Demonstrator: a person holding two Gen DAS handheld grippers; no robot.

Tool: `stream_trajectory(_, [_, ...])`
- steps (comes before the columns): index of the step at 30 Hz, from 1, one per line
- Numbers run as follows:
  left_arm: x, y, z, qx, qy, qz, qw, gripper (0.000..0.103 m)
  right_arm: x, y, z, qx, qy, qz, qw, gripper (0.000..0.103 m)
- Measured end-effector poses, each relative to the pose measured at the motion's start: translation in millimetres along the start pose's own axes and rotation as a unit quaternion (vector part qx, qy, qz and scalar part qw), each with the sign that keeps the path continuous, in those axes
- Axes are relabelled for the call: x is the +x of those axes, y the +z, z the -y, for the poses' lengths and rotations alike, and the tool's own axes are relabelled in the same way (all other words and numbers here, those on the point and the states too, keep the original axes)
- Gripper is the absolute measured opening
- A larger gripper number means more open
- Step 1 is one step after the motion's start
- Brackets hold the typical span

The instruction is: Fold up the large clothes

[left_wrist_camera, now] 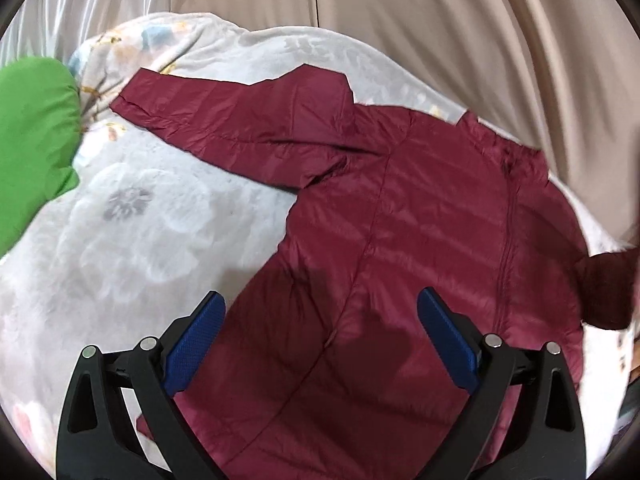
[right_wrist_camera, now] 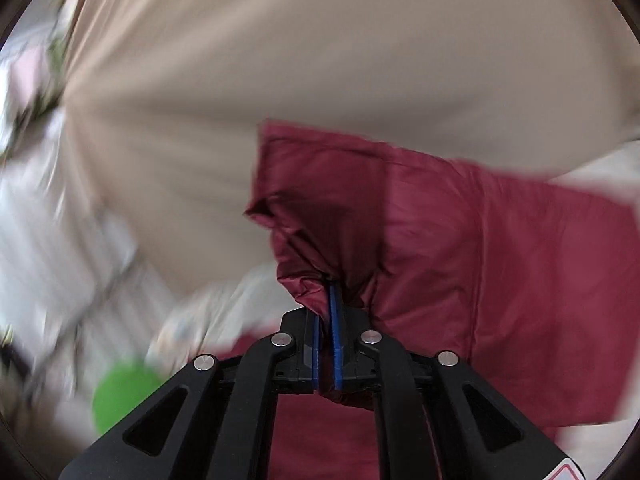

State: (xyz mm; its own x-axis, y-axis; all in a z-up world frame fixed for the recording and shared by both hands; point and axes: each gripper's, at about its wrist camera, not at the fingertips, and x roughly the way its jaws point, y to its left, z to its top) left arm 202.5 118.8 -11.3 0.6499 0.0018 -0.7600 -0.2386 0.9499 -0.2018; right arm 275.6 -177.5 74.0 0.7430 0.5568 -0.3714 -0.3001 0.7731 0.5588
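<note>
On the bed (left_wrist_camera: 120, 248), covered by a floral blanket (left_wrist_camera: 132, 216), a maroon jacket (left_wrist_camera: 400, 248) is laid flat, front up, zip closed, one sleeve (left_wrist_camera: 224, 120) stretched out toward a green cushion (left_wrist_camera: 32, 128). A beige curtain (left_wrist_camera: 440, 12) is seen behind.

The other sleeve (right_wrist_camera: 360, 208) is lifted off the bed, its end pinched in the right tongs (right_wrist_camera: 326, 312), which are clamped tight on the fabric. Only a small bunch of cloth is held, near the tip of the pads. The right view is blurred, so fast motion is judged.

The left tongs (left_wrist_camera: 320, 320) are spread wide, holding nothing, poised above the lower body of the jacket; contact cannot be confirmed.

Risks noted:
- Shell fabric looks slick and puffy; a shallow pinch could slip out mid-swing, and the sleeve would drop short of the chest.
- With the body unpinned, a pull on the sleeve could drag the whole jacket across the blanket and skew the fold.
- Padding may spring back, so a fold laid loosely could reopen.
- The blanket could be snagged if the left tongs close low.
</note>
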Motion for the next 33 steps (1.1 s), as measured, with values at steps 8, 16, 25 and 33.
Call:
stream_trajectory(8, [41.1,20.1,-9.8,-0.068,-0.106,-0.056,0.9905,0.094,46.3,-119.4,-2.2,0.062,-0.034,-0.088,0.994,0.036])
stream_trajectory(16, [109.4,2.7,53.5,-0.095,-0.155,-0.135,0.9742,0.094,-79.6,-106.5,121.1,0.201,-0.192,0.004,0.961,0.049])
stream_trajectory(25, [94.8,56.0,86.3,-0.021,-0.195,-0.031,0.9801,0.003,-54.8,-81.5,195.1,0.271,-0.177,0.001,0.946,0.022])
stream_trajectory(33, [143.1,84.7,94.5,0.012,-0.103,-0.002,0.9946,0.003,-35.2,-81.4,188.4,0.2,-0.2,0.006,0.959,0.002])
